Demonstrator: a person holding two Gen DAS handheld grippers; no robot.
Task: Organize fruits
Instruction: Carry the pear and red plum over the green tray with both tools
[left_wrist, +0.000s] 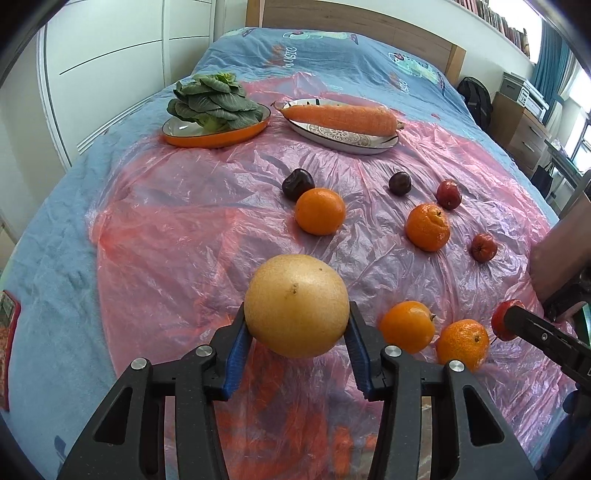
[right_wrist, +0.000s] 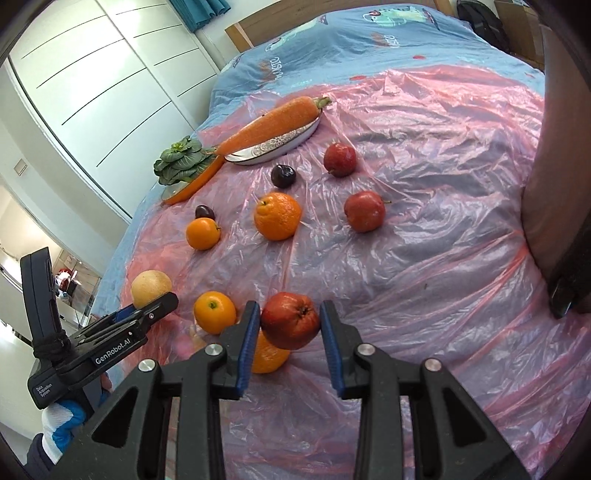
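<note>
My left gripper (left_wrist: 296, 325) is shut on a large yellow pear (left_wrist: 296, 305), held just over the pink plastic sheet (left_wrist: 177, 221). My right gripper (right_wrist: 289, 325) is shut on a red apple (right_wrist: 290, 319), above an orange (right_wrist: 267, 354). The left gripper and pear (right_wrist: 150, 287) also show in the right wrist view. Several oranges, red apples and dark plums lie loose on the sheet, such as an orange (left_wrist: 320, 211), an apple (right_wrist: 364, 211) and a plum (right_wrist: 283, 175).
At the back, an orange dish (left_wrist: 218, 138) holds leafy greens (left_wrist: 210, 101) and an oval plate (left_wrist: 343, 138) holds a carrot (left_wrist: 340, 114). The bed's blue cover (left_wrist: 48, 240) surrounds the sheet. A wardrobe stands left, a brown cushion (right_wrist: 546, 177) right.
</note>
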